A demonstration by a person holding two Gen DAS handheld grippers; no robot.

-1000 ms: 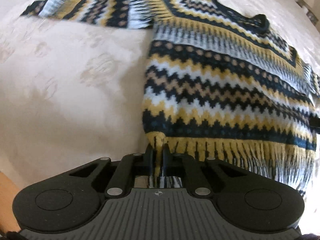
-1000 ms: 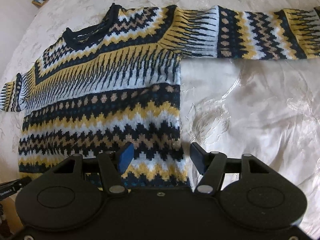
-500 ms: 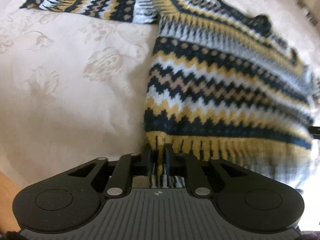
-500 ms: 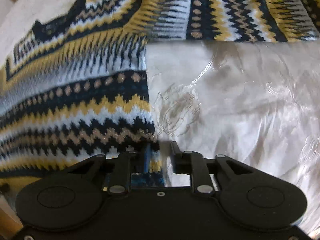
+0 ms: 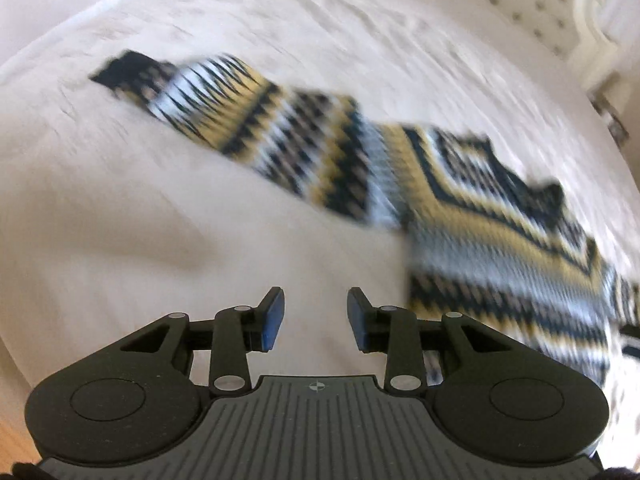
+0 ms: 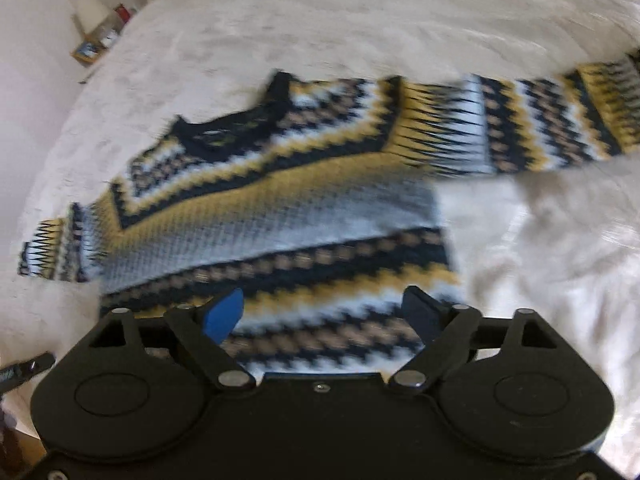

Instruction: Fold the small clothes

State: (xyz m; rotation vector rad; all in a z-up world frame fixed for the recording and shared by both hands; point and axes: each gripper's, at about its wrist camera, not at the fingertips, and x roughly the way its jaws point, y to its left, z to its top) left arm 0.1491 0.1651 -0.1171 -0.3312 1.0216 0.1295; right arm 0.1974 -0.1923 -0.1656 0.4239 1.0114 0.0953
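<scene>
Cream bedding is filling the left wrist view, and the bed [image 5: 200,240] is carrying a patterned sweater [image 5: 500,240] that is lying flat across the middle and right of the frame, blurred. One sleeve [image 5: 224,112] is stretching out toward the upper left. The left gripper [image 5: 316,320] is sitting at the lower centre with its jaws standing apart and nothing between them; only bare bedding is showing in the gap. The sweater's edge is lying just to the right of the jaws. A padded headboard [image 5: 532,12] is showing in the upper right corner.

In the right wrist view, the sweater [image 6: 280,216] is spreading over the centre of the frame, its dark collar [image 6: 232,132] toward the upper left and a sleeve [image 6: 540,128] running to the right edge. The right gripper [image 6: 324,316] is hanging over the sweater's lower part, jaws spread wide and gripping nothing, with knit showing between them. A small shelf [image 6: 96,40] is sitting in the upper left corner, beyond the bed [image 6: 540,280].
</scene>
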